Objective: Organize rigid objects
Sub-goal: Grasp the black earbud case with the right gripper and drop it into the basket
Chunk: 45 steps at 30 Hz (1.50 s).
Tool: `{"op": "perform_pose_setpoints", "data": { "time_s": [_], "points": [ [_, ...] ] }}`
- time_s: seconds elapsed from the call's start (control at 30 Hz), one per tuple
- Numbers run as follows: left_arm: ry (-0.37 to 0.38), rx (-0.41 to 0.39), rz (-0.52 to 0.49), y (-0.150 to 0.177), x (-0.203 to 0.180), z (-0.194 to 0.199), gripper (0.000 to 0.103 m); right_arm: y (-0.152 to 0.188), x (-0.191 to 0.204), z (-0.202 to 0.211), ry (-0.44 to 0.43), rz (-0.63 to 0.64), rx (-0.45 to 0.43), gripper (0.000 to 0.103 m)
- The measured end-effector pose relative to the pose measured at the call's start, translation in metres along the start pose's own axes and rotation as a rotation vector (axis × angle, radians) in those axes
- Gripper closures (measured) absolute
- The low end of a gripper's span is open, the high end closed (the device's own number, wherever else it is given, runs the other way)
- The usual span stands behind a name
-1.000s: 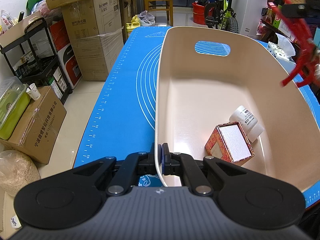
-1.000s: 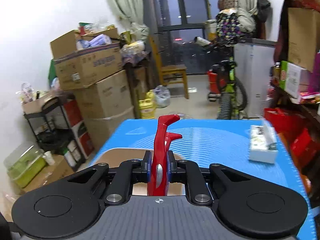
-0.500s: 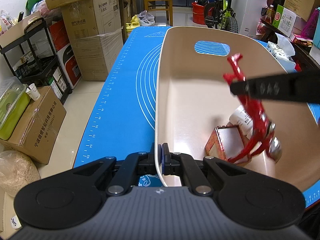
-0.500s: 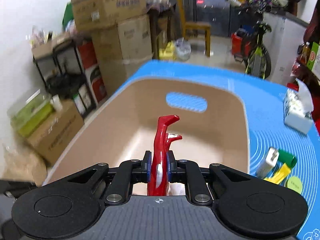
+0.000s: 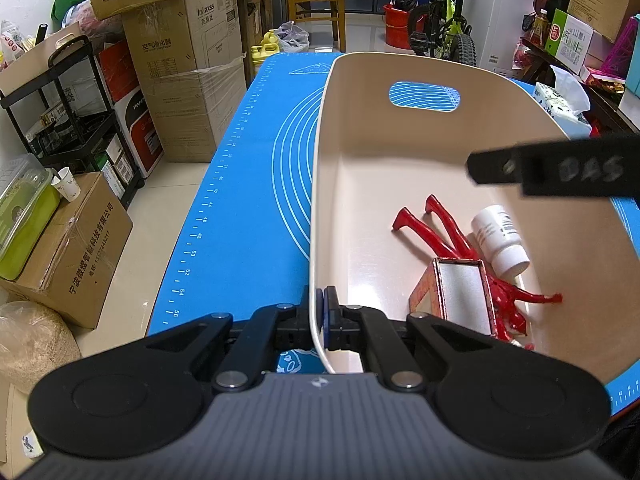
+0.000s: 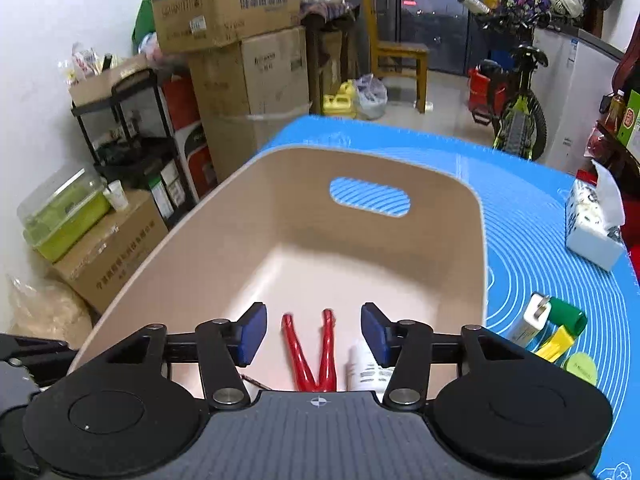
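A beige plastic bin [image 5: 400, 128] stands on the blue mat [image 5: 256, 184]. My left gripper [image 5: 324, 322] is shut on the bin's near rim. In the bin lie a red two-handled tool [image 5: 448, 232], a white bottle [image 5: 500, 240] and a small red box with a silver top [image 5: 460, 296]. My right gripper [image 6: 314, 334] is open and empty above the bin [image 6: 360, 248], right over the red tool [image 6: 316, 352] and the white bottle [image 6: 362, 368]. One of its fingers [image 5: 552, 170] shows in the left wrist view.
On the mat right of the bin lie a white charger [image 6: 528, 322], a green cap piece [image 6: 568, 316], a yellow piece [image 6: 558, 342] and a green disc [image 6: 580, 366]. A tissue pack [image 6: 592, 224] sits further back. Cardboard boxes [image 5: 180, 92] and a rack [image 5: 68, 112] stand left of the table.
My right gripper carried the red tool over the bin, lowered it, then opened; the tool now lies on the bin floor. My left gripper stayed shut on the rim.
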<state>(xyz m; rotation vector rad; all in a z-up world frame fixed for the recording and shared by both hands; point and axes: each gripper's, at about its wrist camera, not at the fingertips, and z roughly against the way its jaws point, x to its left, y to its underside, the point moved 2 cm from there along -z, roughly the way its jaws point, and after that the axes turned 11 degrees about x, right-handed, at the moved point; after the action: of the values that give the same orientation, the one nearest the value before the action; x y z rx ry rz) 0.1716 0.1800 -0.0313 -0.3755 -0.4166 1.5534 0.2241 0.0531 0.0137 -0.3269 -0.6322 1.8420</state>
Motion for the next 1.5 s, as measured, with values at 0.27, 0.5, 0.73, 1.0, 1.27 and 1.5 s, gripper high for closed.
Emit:
{"op": "perform_pose_setpoints", "data": {
  "time_s": [0.27, 0.5, 0.73, 1.0, 1.27, 1.5],
  "points": [
    [0.000, 0.000, 0.000, 0.000, 0.001, 0.000, 0.098, -0.001, -0.034, 0.035, 0.032, -0.065, -0.079, 0.026],
    [0.000, 0.000, 0.000, 0.000, 0.000, 0.000, 0.098, 0.009, -0.080, 0.048, 0.099, -0.130, -0.095, 0.026],
    [0.000, 0.000, 0.000, 0.000, -0.001, 0.000, 0.098, 0.037, -0.124, 0.032, 0.176, -0.194, -0.033, 0.026],
    [-0.001, 0.000, 0.000, 0.000, -0.001, 0.000, 0.098, 0.073, -0.142, -0.007, 0.203, -0.201, 0.074, 0.026],
    [-0.001, 0.000, 0.000, -0.001, 0.000, 0.000, 0.098, 0.091, -0.143, -0.033, 0.197, -0.205, 0.113, 0.026],
    [-0.001, 0.001, 0.000, -0.001, -0.001, 0.000, 0.098, 0.094, -0.139, -0.046, 0.202, -0.209, 0.126, 0.038]
  ]
}}
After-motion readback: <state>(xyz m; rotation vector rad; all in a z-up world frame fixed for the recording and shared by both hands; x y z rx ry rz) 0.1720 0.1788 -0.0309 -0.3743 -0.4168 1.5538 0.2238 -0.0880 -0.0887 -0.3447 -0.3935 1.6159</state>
